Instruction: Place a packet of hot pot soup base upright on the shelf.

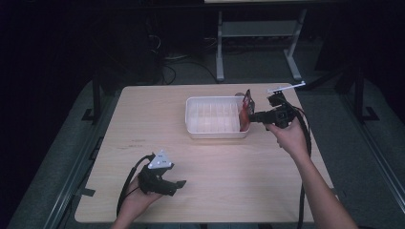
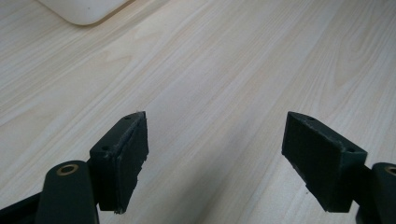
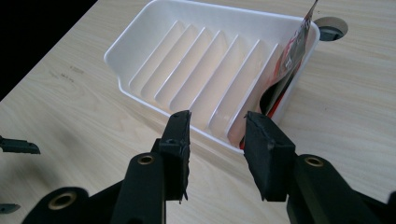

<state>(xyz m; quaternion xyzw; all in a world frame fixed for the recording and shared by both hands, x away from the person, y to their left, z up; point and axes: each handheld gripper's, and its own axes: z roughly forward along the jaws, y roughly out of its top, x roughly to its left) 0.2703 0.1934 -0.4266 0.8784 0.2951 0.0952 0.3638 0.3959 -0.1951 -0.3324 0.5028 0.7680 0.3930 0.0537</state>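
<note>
Your right gripper [image 1: 252,117] sits at the right end of the white divided tray [image 1: 191,117], and its jaws stand partly apart with nothing between them. From above, that gap is hard to read against the tray's edge; your right gripper view [image 3: 215,135] makes it plain, the two black pads framing the tray's near wall and bare wood. That same view shows the tray [image 3: 135,46] as a row of upright dividers, with a red packet [image 3: 292,58] standing tilted in the end slot, its top corner rising above the rim. In the high view the packet [image 1: 245,112] is a small red sliver at the tray's right end, just beside your gripper.

Your left gripper [image 1: 177,184] lies low over the near left part of the bench [image 1: 239,176], well apart from the tray, with its grey three-cornered plate on top. Its jaws are spread wide, which your left gripper view [image 2: 215,154] shows clearly: open wood grain between the pads, and a rounded white corner of the tray [image 2: 84,11] at the top edge. A round cable hole [image 3: 330,27] in the bench behind the tray appears from your right gripper view.
</note>
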